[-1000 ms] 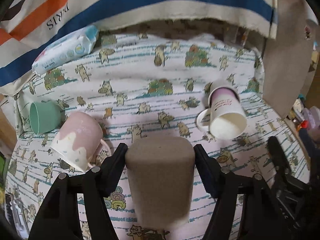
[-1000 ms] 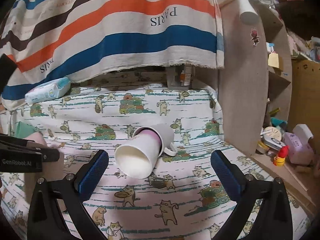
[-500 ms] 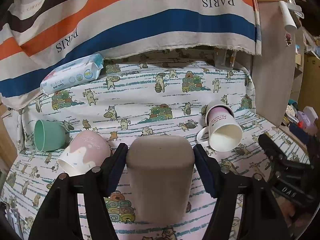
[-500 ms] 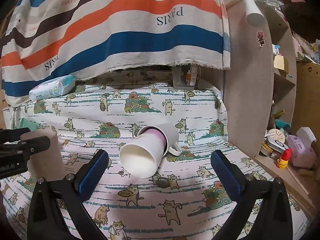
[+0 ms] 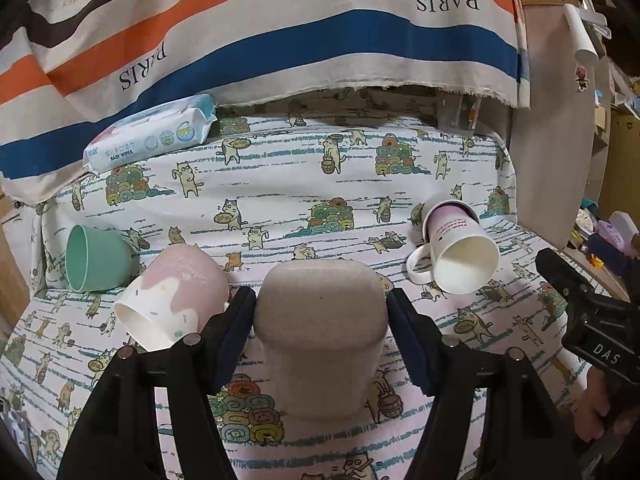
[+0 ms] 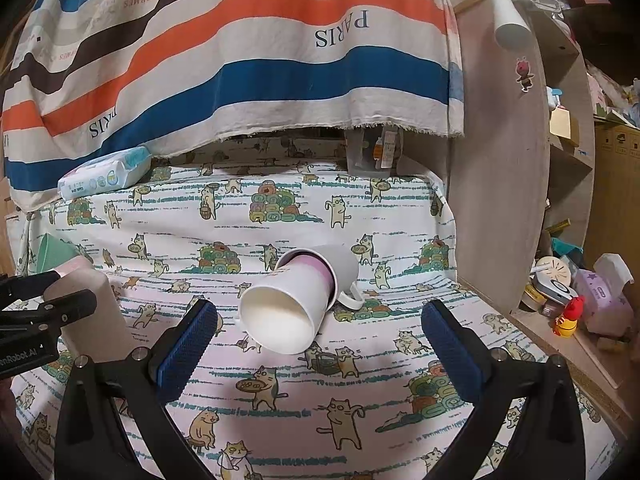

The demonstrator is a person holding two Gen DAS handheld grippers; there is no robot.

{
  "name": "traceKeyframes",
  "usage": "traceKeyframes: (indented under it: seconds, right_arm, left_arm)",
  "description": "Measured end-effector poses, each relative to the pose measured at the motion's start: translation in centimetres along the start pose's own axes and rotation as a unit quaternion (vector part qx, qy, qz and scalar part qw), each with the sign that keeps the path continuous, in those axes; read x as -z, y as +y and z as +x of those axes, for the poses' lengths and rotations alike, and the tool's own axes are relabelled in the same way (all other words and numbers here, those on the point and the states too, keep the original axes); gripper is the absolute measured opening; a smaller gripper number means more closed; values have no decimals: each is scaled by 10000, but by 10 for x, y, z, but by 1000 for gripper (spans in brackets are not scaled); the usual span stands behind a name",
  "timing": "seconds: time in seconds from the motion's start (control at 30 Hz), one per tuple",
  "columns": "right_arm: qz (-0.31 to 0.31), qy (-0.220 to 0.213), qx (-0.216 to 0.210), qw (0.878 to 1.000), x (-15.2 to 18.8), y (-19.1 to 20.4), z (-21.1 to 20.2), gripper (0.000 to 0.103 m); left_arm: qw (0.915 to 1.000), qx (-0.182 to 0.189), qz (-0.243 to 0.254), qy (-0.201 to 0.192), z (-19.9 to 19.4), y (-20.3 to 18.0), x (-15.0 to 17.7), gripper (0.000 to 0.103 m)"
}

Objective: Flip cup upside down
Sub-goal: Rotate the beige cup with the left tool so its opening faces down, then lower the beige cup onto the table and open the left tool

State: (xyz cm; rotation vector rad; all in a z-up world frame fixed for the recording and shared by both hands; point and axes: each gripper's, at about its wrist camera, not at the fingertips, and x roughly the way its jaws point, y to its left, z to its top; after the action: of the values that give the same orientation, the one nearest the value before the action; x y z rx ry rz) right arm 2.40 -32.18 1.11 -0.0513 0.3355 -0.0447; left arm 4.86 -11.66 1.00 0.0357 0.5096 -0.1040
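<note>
My left gripper (image 5: 320, 328) is shut on a beige cup (image 5: 322, 332), held base-up with its mouth down toward the cat-print cloth (image 5: 280, 184). The same cup shows at the left edge of the right wrist view (image 6: 94, 304). A white mug with a purple band (image 6: 298, 300) lies on its side, mouth toward me, just beyond my open, empty right gripper (image 6: 320, 344). That mug also shows at the right of the left wrist view (image 5: 456, 252).
A pink-and-white mug (image 5: 172, 300) and a mint green cup (image 5: 96, 258) lie on their sides at the left. A baby wipes pack (image 5: 152, 138) rests at the back. A striped cloth (image 5: 280, 32) hangs behind. A wooden shelf (image 6: 516, 184) with clutter stands at the right.
The left gripper has tilted up and drawn back a little with the beige cup in it. The right gripper has risen slightly and stays open behind the white mug.
</note>
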Motion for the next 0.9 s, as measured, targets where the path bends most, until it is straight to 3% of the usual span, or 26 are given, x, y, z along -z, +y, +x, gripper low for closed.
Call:
traceKeyframes:
  seconds: [0.07,0.3,0.43,0.6,0.9]
  right_arm:
    - [2,11,-3,10000,1,0,1,103]
    - [4,17,-9,10000,2,0,1,103]
    - [-11,67,-51,10000,4,2,4,103]
    - [-5,14,-71,10000,5,1,0,103]
    - [-69,-100,-213,9997,1,3,-5,103]
  left_arm:
    - [10000,-2,5,-50,-2,2,0,81]
    - [9992,101,42,-391,-19,7,1,94]
    - [9956,161,101,-915,-46,11,1,103]
    - [9871,203,-150,-1582,-79,33,-3,103]
    - [9849,-123,-201,-1714,-91,77,2,103]
